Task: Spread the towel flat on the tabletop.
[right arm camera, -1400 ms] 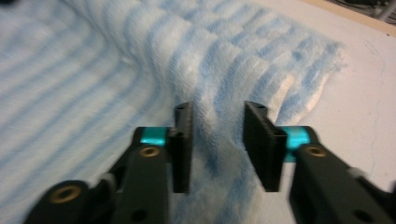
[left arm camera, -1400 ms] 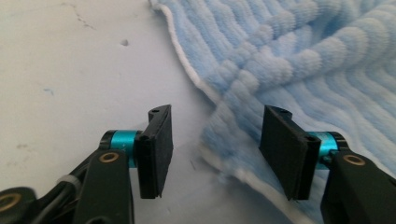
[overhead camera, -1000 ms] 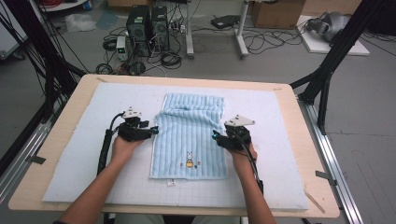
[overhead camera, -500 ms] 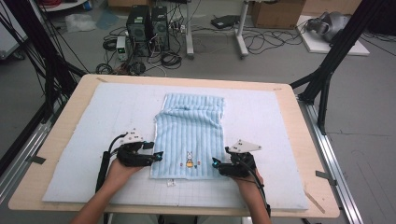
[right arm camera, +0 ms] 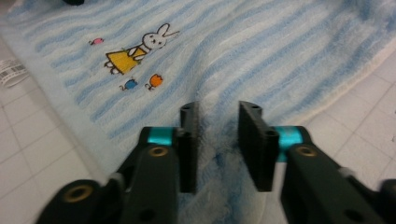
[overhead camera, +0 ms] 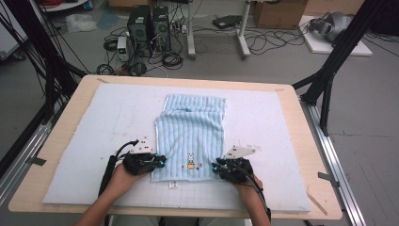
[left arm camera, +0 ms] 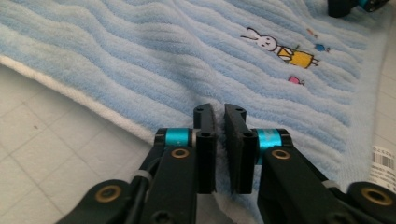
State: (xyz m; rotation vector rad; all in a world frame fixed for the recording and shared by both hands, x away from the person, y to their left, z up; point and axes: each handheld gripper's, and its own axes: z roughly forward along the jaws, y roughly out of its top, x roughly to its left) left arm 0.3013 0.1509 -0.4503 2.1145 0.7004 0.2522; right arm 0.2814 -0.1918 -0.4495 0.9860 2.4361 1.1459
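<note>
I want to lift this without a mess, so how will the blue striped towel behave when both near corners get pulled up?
The towel will probably hang limp and sag in the middle: it is soft terry, already bunched between the jaws of the right gripper. It looks light and thin, lying folded flat on the white mat. Its fuzzy pile likely resists slipping in the left gripper.

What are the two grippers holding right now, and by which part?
Both hold the blue striped towel by its near edge: the left gripper at the near left corner, the right gripper at the near right corner, jaws just closed on a fold.
</note>
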